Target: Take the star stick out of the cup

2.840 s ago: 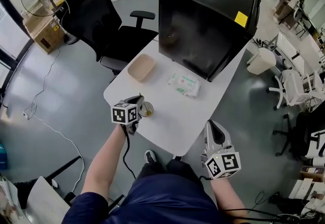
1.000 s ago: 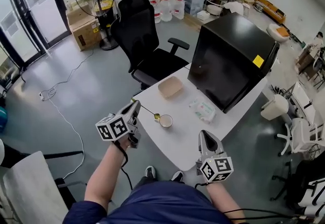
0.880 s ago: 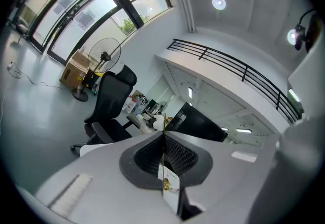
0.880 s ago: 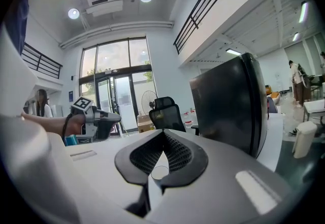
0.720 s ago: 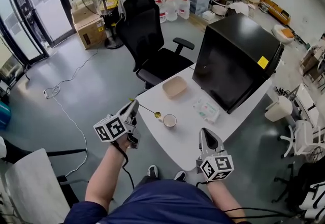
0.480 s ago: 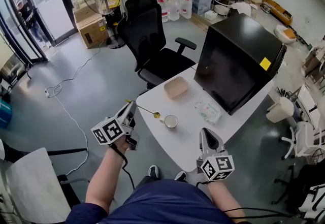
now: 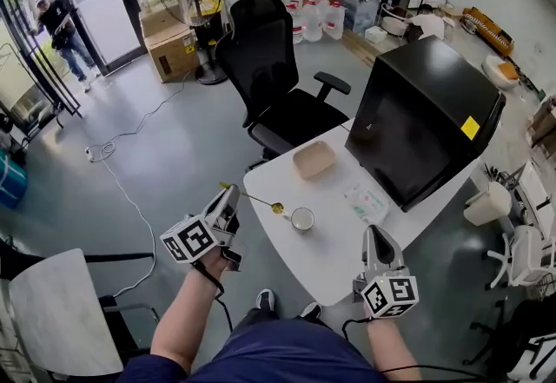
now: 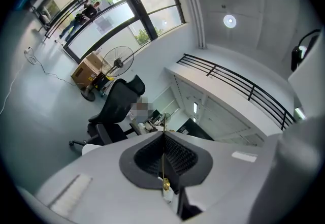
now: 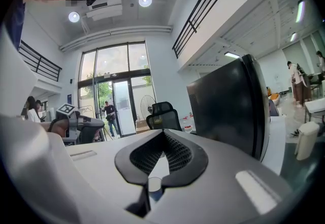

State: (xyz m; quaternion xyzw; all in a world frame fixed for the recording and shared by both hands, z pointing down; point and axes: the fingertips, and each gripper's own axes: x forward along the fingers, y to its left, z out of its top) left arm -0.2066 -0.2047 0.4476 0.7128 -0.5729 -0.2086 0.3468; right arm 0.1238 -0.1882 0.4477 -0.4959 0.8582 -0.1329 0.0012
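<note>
Change: star stick has left the cup; it now hangs over the table's left edge.
Left gripper: clamped on the stick's shaft.
Right gripper: jaws together, empty.
Handling: probably light, thin and slippery; grip mid-shaft.

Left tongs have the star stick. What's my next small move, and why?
Probably lower the left tongs toward the bare table and lay the star stick down. The stick is already clear of the cup, with its gold end beside the rim. The left gripper view shows the tongs clamped on it, so only setting it down seems left.
</note>
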